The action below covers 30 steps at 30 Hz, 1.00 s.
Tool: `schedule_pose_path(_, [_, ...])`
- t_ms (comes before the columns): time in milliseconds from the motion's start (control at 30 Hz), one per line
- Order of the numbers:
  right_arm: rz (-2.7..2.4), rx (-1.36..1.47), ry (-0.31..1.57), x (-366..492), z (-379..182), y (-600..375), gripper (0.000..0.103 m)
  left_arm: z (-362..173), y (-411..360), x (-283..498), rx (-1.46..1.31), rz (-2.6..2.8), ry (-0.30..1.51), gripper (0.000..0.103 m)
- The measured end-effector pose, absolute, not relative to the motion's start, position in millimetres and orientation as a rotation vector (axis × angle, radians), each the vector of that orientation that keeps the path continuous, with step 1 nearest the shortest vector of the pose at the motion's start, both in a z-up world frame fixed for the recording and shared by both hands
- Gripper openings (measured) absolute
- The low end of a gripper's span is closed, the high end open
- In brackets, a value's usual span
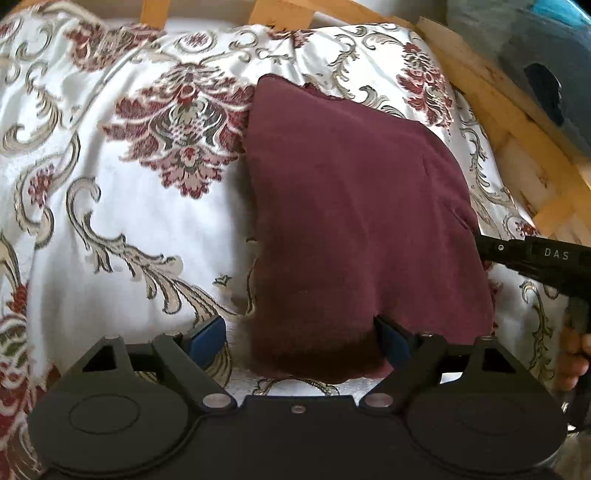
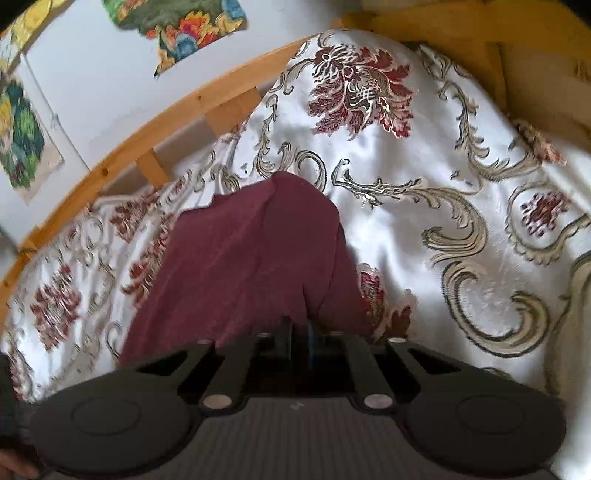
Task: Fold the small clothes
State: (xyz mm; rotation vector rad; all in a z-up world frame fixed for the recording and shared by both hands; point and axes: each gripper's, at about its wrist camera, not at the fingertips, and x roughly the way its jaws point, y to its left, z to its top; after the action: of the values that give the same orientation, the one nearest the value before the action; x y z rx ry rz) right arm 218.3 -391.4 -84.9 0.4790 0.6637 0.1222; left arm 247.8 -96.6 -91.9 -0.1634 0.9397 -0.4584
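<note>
— How many garments are out?

— One: a single maroon garment [image 1: 354,221], folded into a rough rectangle, lying on the bed's damask bedspread [image 1: 110,221]. The right wrist view shows the same cloth running away from the camera.

— And the tools?

— Two. The left tool [image 1: 301,338] is spread wide at the garment's near edge: one blue-padded finger [image 1: 207,334] rests on bare bedspread beside the cloth, the other sits at the cloth's edge, partly covered by it. The right tool [image 2: 301,328] has its fingers pressed together on a fold of the maroon fabric at the garment's side.

— The surface?

— White satin-like bedspread with dark red flowers and beige scrolls, rumpled, no other clothes on it. A pale wooden bed frame [image 2: 122,151] with slats runs around its far edges.

— The room?

— A white wall [image 2: 92,81] behind the frame, with three colourful embroidered pictures [image 2: 184,26] partly in view. In the left wrist view, a blurred grey-and-blue object [image 1: 535,62] beyond the frame; I can't tell what it is.
</note>
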Motion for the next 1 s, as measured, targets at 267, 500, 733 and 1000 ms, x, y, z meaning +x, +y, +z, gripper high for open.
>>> schedule_pose_path(267, [0.092, 0.652, 0.540, 235.8, -90.9, -411.1, 0.041, -95.3, -93.8, 252.1, -0.196, -0.463, 0.955, 0.090])
schedule_pose_path(500, [0.000, 0.624, 0.378, 240.1, -83.3, -412.4, 0.007, -94.6, -93.7, 252.6, -0.205, -0.470, 0.958, 0.090])
schedule_pose_path(733, [-0.042, 0.549, 0.421, 250.0, -91.7, -407.0, 0.007, -95.1, -96.5, 253.5, -0.202, -0.475, 0.962, 0.091])
schedule_pose_path(1000, [-0.003, 0.623, 0.413, 243.2, -92.5, -411.8, 0.061, -95.7, -91.5, 254.9, -0.225, -0.489, 0.972, 0.091])
